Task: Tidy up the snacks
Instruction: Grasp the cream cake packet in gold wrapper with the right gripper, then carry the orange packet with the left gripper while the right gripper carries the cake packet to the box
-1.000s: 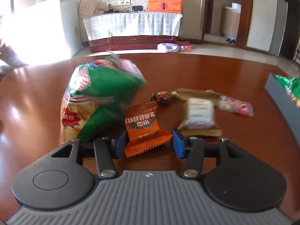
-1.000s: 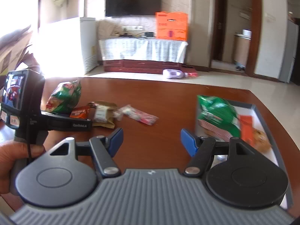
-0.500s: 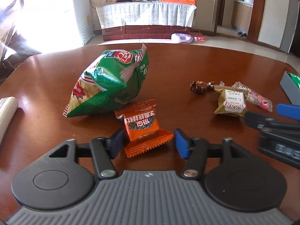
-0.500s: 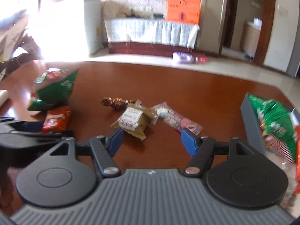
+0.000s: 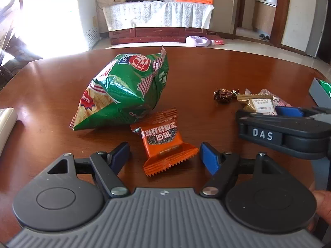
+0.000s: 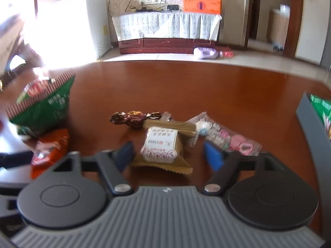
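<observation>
My left gripper (image 5: 164, 155) is open, its blue fingers on either side of an orange snack packet (image 5: 165, 142) that lies on the brown table. A green chip bag (image 5: 124, 91) lies just behind the packet. My right gripper (image 6: 168, 155) is open around a gold-wrapped snack with a white label (image 6: 161, 146). Beside it lie a brown foil candy (image 6: 132, 117) and a clear pink candy packet (image 6: 225, 138). The right gripper also shows in the left wrist view (image 5: 287, 111), at the right.
A grey tray (image 6: 310, 119) holding green bags stands at the table's right edge. A white object (image 5: 6, 119) lies at the left edge. The far half of the table (image 6: 186, 82) is bare wood.
The right gripper has swung left from the tray and come down over the gold-wrapped snack. The left gripper has stayed around the orange packet, tilting slightly downward.
</observation>
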Demonstrator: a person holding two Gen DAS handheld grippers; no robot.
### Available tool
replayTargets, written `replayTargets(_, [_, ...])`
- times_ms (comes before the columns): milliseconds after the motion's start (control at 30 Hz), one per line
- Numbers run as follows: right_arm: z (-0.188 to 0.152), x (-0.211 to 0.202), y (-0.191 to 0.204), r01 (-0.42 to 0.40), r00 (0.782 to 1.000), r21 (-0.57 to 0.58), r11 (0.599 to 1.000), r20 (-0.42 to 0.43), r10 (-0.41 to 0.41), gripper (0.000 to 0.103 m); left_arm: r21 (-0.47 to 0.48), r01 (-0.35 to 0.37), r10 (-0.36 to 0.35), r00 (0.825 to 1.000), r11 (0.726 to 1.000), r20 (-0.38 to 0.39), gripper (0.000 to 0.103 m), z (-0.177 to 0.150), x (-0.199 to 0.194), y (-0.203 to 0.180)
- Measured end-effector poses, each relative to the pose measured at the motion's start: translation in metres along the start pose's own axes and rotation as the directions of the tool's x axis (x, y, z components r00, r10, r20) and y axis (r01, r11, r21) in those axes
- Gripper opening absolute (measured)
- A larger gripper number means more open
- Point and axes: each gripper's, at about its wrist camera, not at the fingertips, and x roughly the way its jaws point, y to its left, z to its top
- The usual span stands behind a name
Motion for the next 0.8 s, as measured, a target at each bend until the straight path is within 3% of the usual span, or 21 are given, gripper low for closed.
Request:
replayTargets(33, [0.000, -0.002, -0.001, -0.015, 1.000, -0.004, 1.000, -0.002, 0.015, 0.054, 0.005, 0.005, -0.005, 1.000, 1.000, 0.004, 0.079, 0.000, 0.000, 0.001])
replayTargets(100, [-0.002, -0.007, -0.004, -0.026, 1.000, -0.034, 0.999, -0.009, 0.025, 0.054, 0.012, 0.014, -0.015, 1.000, 1.000, 0.012, 0.078, -0.001, 0.001, 0.001])
replayTargets(233, [-0.009, -0.025, -0.014, -0.052, 0.998, -0.057, 0.997, -0.028, 0.050, 0.054, 0.041, 0.046, -0.047, 0.998, 0.998, 0.029, 0.061, -0.002, -0.002, -0.006])
replayTargets(300, [-0.014, -0.036, -0.020, -0.062, 0.997, -0.048, 0.997, -0.037, 0.061, 0.054, 0.064, 0.076, -0.078, 0.996, 0.995, 0.033, 0.061, -0.003, -0.004, -0.014])
replayTargets(367, [-0.015, -0.047, -0.025, -0.075, 0.997, -0.044, 0.996, -0.034, 0.073, 0.046, 0.088, 0.095, -0.099, 0.994, 0.992, 0.040, 0.060, -0.006, -0.005, -0.024])
replayTargets(533, [-0.024, -0.070, -0.027, -0.064, 0.998, -0.134, 0.989, -0.037, 0.059, 0.040, 0.114, 0.126, -0.132, 0.990, 0.985, 0.046, 0.058, -0.015, -0.011, -0.047])
replayTargets(667, [-0.035, -0.084, -0.035, -0.046, 0.999, -0.144, 0.988, -0.034, 0.042, 0.040, 0.123, 0.127, -0.133, 0.990, 0.984, 0.039, 0.062, -0.019, -0.015, -0.055])
replayTargets(733, [-0.036, -0.084, -0.045, -0.040, 0.998, -0.115, 0.993, -0.044, 0.035, 0.046, 0.118, 0.102, -0.108, 0.993, 0.988, 0.043, 0.075, -0.021, -0.014, -0.056])
replayTargets(800, [-0.036, -0.079, -0.050, -0.042, 0.998, -0.105, 0.994, -0.059, 0.036, 0.050, 0.100, 0.101, -0.105, 0.994, 0.990, 0.041, 0.078, -0.022, -0.012, -0.052])
